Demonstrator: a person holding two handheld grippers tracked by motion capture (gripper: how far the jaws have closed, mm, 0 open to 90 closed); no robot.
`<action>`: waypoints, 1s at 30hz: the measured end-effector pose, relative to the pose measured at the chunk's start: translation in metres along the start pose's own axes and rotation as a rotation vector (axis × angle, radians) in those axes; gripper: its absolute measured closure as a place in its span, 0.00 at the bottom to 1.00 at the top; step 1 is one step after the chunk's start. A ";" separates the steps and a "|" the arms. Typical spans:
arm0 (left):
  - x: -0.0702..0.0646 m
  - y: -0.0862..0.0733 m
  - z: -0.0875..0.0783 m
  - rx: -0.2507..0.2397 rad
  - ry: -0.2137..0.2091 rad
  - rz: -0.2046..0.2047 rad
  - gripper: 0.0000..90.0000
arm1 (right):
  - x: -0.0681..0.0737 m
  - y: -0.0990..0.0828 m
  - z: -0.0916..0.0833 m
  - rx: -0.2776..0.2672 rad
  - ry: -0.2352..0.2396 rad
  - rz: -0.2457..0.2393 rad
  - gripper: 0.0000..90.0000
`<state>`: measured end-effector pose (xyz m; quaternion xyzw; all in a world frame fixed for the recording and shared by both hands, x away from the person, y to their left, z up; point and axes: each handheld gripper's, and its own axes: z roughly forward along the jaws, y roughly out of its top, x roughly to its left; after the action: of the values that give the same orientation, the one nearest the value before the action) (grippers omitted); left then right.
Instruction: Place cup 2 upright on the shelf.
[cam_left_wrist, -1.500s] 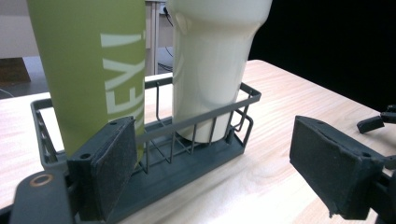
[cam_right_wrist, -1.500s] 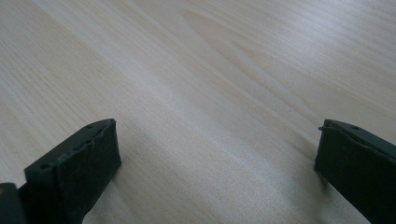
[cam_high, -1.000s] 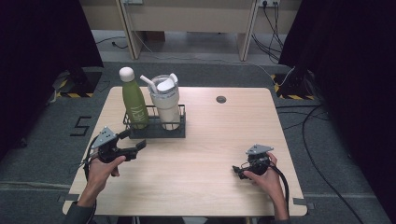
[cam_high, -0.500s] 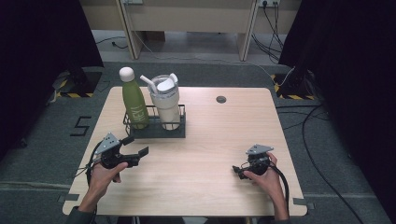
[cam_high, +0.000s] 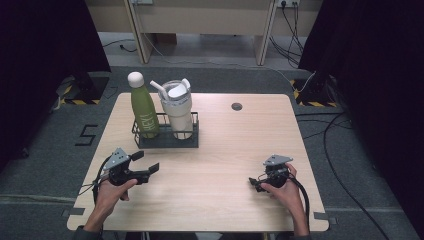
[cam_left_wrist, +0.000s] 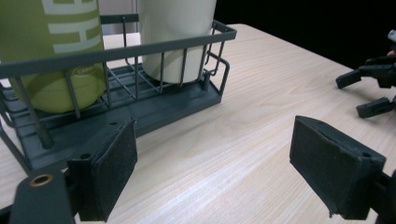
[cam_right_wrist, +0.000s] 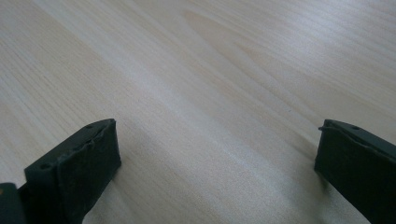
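I have the pale wooden desk (cam_high: 225, 150) in front of me, bare apart from a small dark grommet (cam_high: 237, 106) near its far edge and the dark wire rack (cam_high: 166, 138) on the far left part. The rack's long axis runs left to right across the desk, parallel to the far edge.

In it stand two drink containers, both upright with their long axes vertical. The green bottle (cam_high: 143, 107), white cap up, is in the left end. The cream tumbler (cam_high: 178, 107), with its lidded top and straw pointing up and left, is in the right end, just beside the bottle. From the left gripper view, the bottle's (cam_left_wrist: 51, 51) rounded base and the tumbler's (cam_left_wrist: 175, 39) base both sit flat on the rack (cam_left_wrist: 140, 109) floor.

My left gripper (cam_high: 145, 167) hovers near the front of the rack, fingers (cam_left_wrist: 109, 175) apart with nothing between them, aimed toward the rack's right front corner. My right gripper (cam_high: 256, 183) rests low over the near right of the desk, well apart from the rack, fingers (cam_right_wrist: 77, 165) also spread wide over bare wood.

I judge that neither container has been lifted out yet; the whole job of grasping and moving them is left. The tumbler looks nearest the left gripper's line.
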<state>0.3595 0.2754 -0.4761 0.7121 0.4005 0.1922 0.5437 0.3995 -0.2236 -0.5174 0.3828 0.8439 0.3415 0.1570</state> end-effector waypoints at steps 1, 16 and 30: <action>0.000 -0.001 0.000 0.004 0.001 0.001 0.16 | 0.000 0.000 0.000 0.000 0.000 0.000 0.00; 0.001 -0.020 0.000 0.060 -0.010 -0.009 0.16 | 0.000 0.000 0.000 0.000 0.000 0.000 0.00; 0.000 -0.032 -0.002 0.096 -0.006 -0.003 0.16 | 0.000 0.000 0.000 0.000 0.000 0.000 0.00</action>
<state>0.3466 0.2793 -0.5057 0.7374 0.4087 0.1698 0.5102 0.3995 -0.2236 -0.5174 0.3827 0.8439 0.3415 0.1570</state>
